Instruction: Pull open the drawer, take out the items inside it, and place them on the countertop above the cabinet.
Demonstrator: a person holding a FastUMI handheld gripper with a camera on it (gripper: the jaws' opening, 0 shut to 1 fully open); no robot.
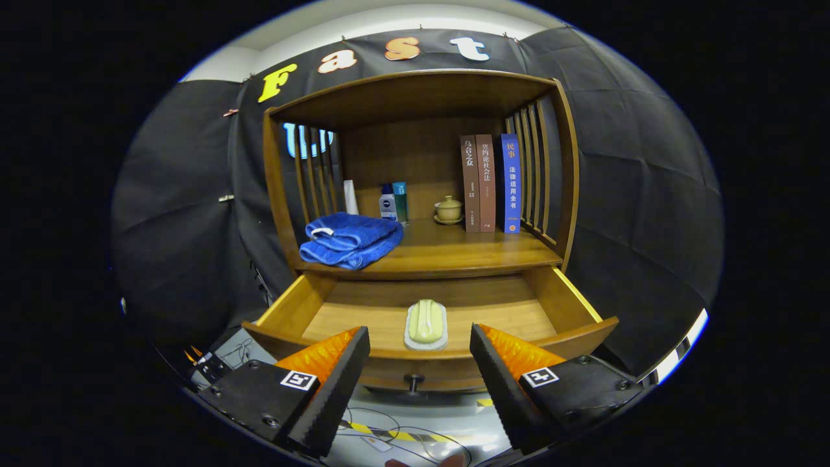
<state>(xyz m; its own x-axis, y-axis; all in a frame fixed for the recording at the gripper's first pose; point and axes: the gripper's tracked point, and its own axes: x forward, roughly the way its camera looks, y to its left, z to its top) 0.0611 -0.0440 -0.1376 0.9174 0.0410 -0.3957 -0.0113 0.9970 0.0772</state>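
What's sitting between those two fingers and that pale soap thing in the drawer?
Only the drawer's front panel with its knob; the open gripper hovers just outside, the soap dish beyond, per the gripper view.

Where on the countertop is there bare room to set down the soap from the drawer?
Bare countertop lies between the blue towel and the books, ahead of the lidded cup. The bottles crowd the back left. The gripper is open.

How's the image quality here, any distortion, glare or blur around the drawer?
Gripper view: fisheye bends the cabinet edges; the drawer and soap dish are sharp and evenly lit; glare sits on the floor below; the open gripper shows crisp.
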